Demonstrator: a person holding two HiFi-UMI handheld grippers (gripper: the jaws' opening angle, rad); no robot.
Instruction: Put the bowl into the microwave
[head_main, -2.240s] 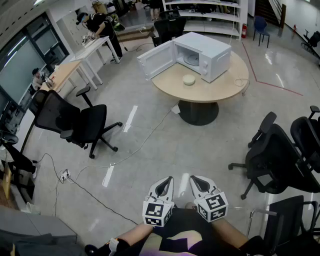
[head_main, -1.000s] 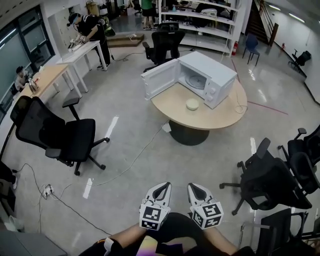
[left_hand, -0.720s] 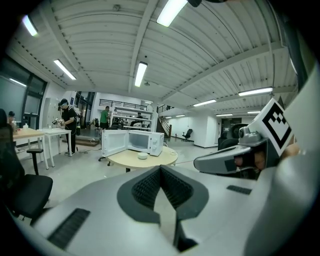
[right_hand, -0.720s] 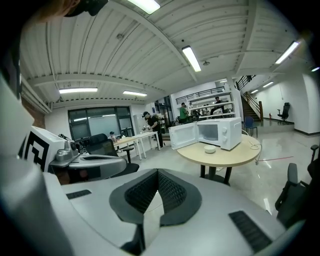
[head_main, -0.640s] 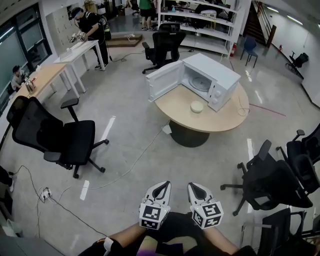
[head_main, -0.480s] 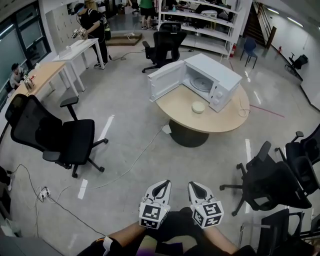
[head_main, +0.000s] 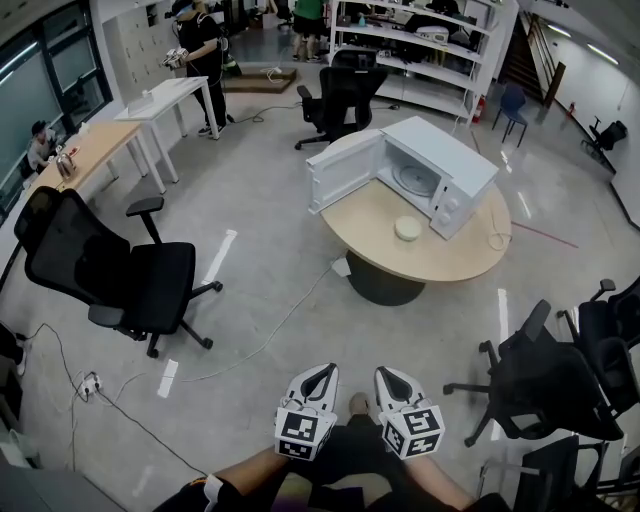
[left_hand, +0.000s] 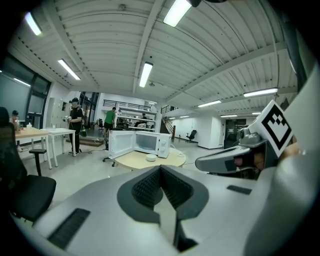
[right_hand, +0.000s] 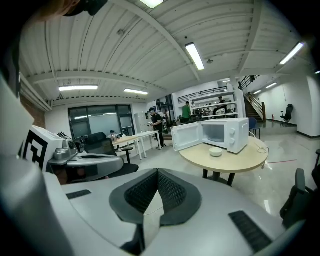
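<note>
A white microwave (head_main: 438, 178) stands on a round wooden table (head_main: 450, 255) across the room, its door (head_main: 345, 172) swung open to the left. A small pale bowl (head_main: 408, 228) sits on the table just in front of the open cavity. Both grippers are held close to the person's body, far from the table. The left gripper (head_main: 320, 375) and right gripper (head_main: 390, 377) are side by side, each shut with nothing in it. In the left gripper view the bowl (left_hand: 150, 157) and microwave (left_hand: 145, 142) are small and distant. In the right gripper view I see the bowl (right_hand: 215, 151) and the microwave (right_hand: 220, 135).
A black office chair (head_main: 130, 270) stands on the floor to the left, more black chairs (head_main: 550, 385) at the right. A cable (head_main: 275, 320) runs over the floor from the table to a power strip (head_main: 92, 382). Desks (head_main: 150, 110), shelves (head_main: 430, 35) and people (head_main: 200, 40) are at the back.
The table, microwave and bowl have slid down and to the right in the head view and look slightly nearer. Both grippers stay shut in the same spot near the body.
</note>
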